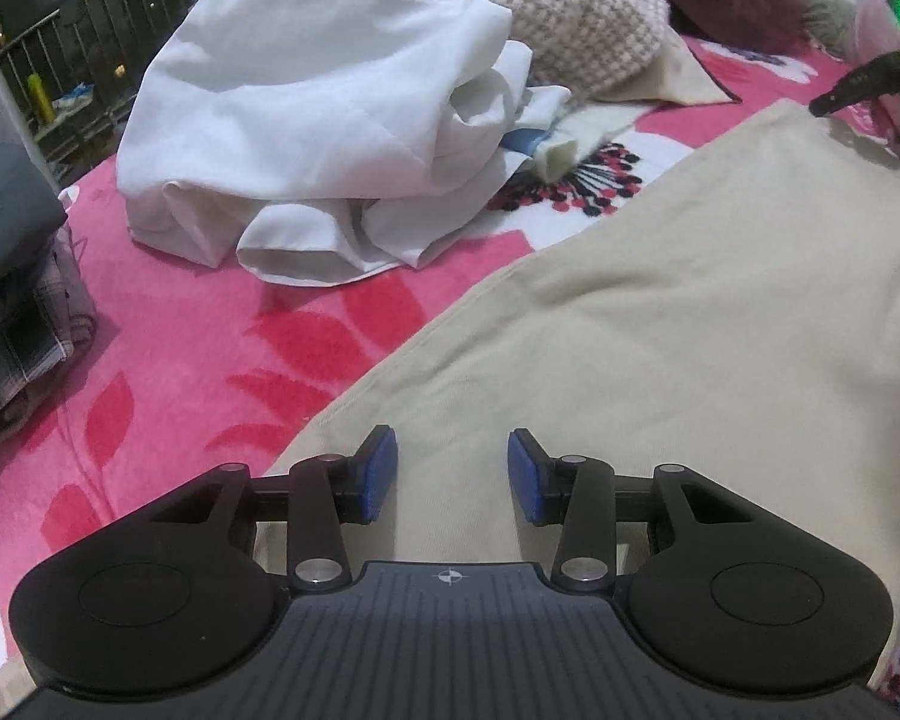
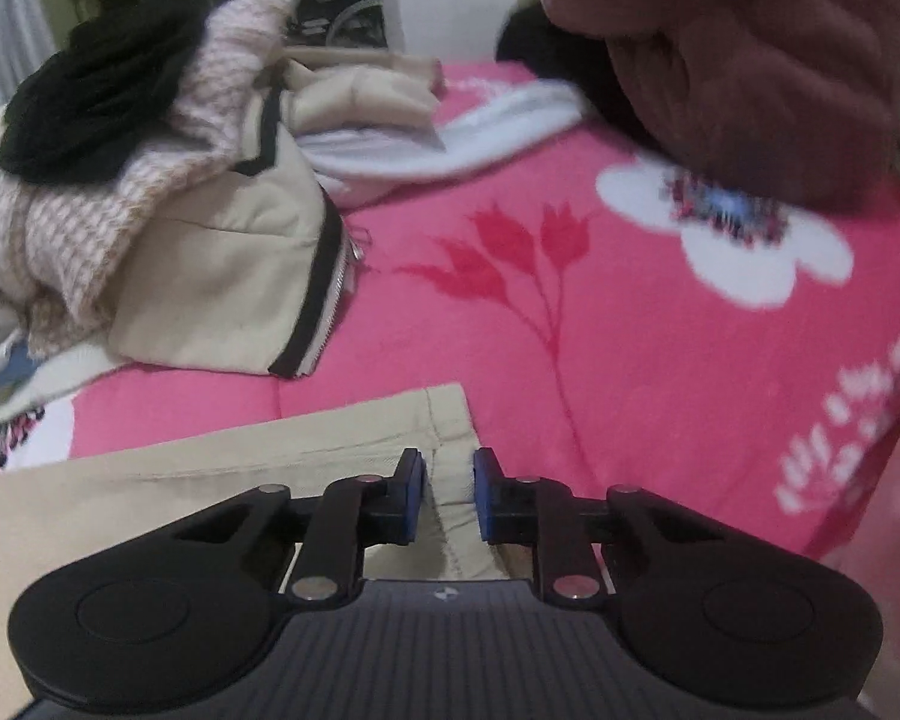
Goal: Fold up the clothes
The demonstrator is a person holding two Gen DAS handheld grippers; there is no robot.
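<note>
Your left gripper (image 1: 453,476) hangs over the beige garment (image 1: 660,312), its blue pads (image 1: 381,468) apart with only flat cloth beneath and nothing pinched. Ahead and to its left, a crumpled white shirt (image 1: 306,120) lies on the pink floral blanket (image 1: 168,360). Your right gripper (image 2: 448,495) sits at the beige garment's hemmed corner (image 2: 444,420), jaws narrowed around a raised fold (whether the pads actually press it, you cannot tell). Beyond its left finger lies a cream zip jacket (image 2: 222,276).
</note>
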